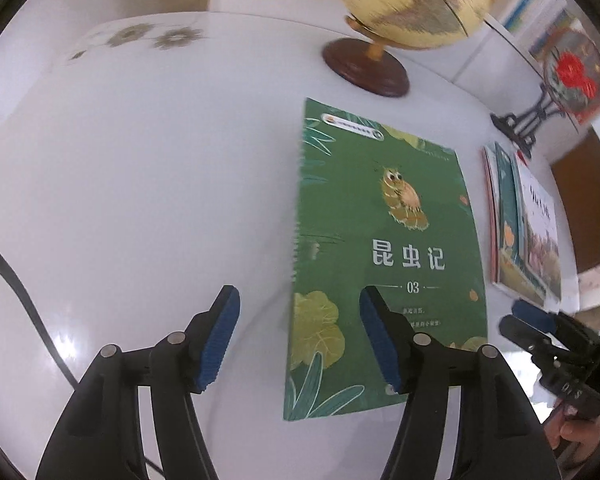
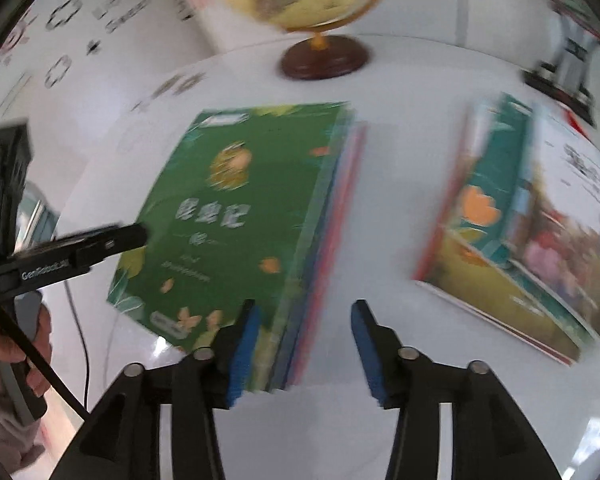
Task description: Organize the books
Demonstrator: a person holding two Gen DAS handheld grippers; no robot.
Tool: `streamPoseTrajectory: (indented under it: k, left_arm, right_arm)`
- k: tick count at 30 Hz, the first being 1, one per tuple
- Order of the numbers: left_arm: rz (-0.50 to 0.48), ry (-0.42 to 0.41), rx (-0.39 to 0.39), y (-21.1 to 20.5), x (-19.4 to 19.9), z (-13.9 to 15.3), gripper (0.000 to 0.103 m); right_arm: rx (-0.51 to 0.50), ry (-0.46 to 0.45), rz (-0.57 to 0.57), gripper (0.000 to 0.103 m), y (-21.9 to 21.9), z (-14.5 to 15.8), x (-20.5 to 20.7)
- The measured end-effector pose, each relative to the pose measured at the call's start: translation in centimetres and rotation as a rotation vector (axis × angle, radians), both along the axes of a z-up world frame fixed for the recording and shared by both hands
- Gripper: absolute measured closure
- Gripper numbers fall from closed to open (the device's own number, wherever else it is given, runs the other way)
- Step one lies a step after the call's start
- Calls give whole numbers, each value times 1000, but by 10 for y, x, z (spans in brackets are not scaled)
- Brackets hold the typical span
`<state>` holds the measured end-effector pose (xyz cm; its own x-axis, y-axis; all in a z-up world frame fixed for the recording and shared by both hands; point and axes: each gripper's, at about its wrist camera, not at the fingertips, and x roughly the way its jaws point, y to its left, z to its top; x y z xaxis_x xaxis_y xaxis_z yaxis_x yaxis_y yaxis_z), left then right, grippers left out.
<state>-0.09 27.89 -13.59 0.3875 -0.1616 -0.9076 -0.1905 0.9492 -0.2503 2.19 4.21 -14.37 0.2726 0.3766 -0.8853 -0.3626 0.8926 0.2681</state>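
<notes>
A green book (image 1: 380, 220) with an insect on its cover lies flat on the white table (image 1: 140, 160). In the right wrist view this green book (image 2: 236, 200) tops a pile showing blue and red edges. My left gripper (image 1: 300, 332) is open, its fingers straddling the book's left edge, one over the cover, one over bare table. My right gripper (image 2: 306, 344) is open astride the pile's right edge near its front corner; the pads touch nothing that I can see. In the left wrist view the right gripper (image 1: 520, 322) shows at the far right.
A second pile of books (image 2: 520, 232) lies to the right, also seen as the second pile (image 1: 524, 232). A yellow globe (image 1: 404, 0) on a dark wooden base stands behind the green book. A black stand (image 1: 516, 128) holds a round ornament at back right. A black cable (image 1: 12, 272) runs along the left.
</notes>
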Motion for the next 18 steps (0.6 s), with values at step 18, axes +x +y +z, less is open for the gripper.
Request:
streamPoseTrajectory:
  k: [18]
  left_arm:
    - [-263,-144,-169,-177,44,49,25]
  right_arm:
    - [125,-172,-361,51,-217,37,7]
